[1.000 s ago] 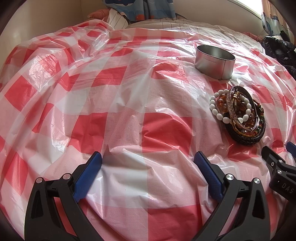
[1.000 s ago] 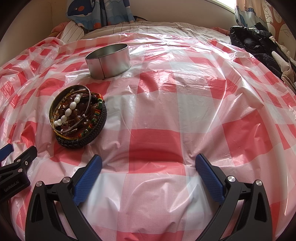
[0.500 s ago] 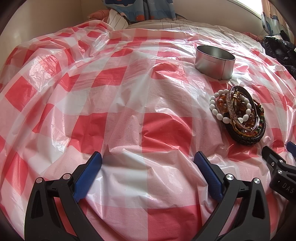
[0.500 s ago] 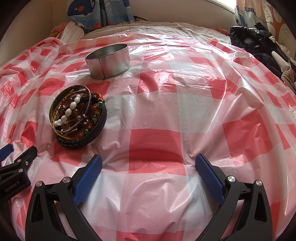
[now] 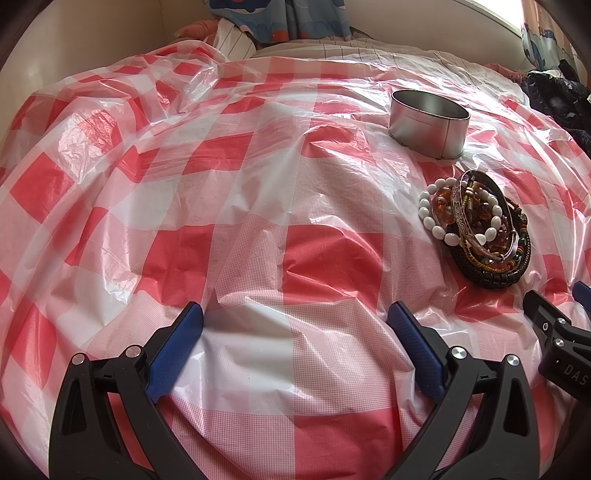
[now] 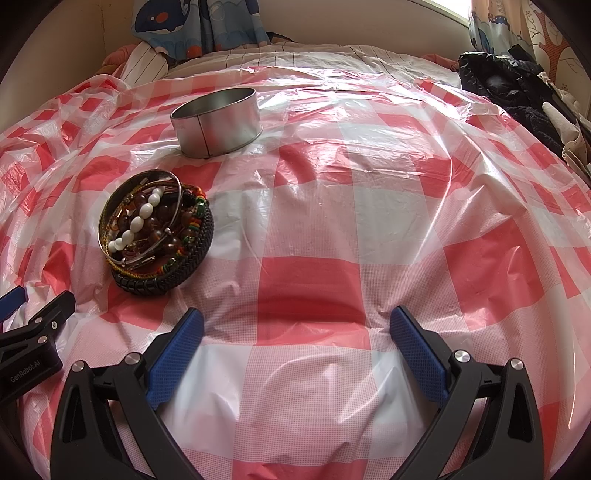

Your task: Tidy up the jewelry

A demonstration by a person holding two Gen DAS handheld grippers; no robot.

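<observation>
I am holding my left claw [image 5: 295, 325] spread wide over the red-and-white checked plastic sheet [image 5: 229, 206], its blue pads [image 5: 173, 354] gripping nothing. My right claw [image 6: 295, 328] is hovering just the same, fingers well apart and empty, low above the crinkled sheet. Each claw is showing at the edge of the other's view: the right one is peeking in at the lower right of the left wrist view, the left one at the lower left of the right wrist view.

Lying between and just ahead of the two claws is the pile of bracelets [image 6: 155, 229]: a string of white beads [image 5: 432, 225], amber and brown beads, thin metal bangles [image 5: 476, 210] and coloured cords, all stacked on a thick black braided band [image 6: 177, 277] resting on the sheet.

Sitting a little beyond the pile, apart from it, is the round metal tin [image 5: 428, 122], open at the top and showing nothing inside.

The sheet is covering a bed [image 6: 314, 55] with striped bedding at its far end. A blue cartoon-print curtain [image 6: 195, 22] is hanging behind, and dark clothing [image 6: 517, 88] is heaped at the right edge.
</observation>
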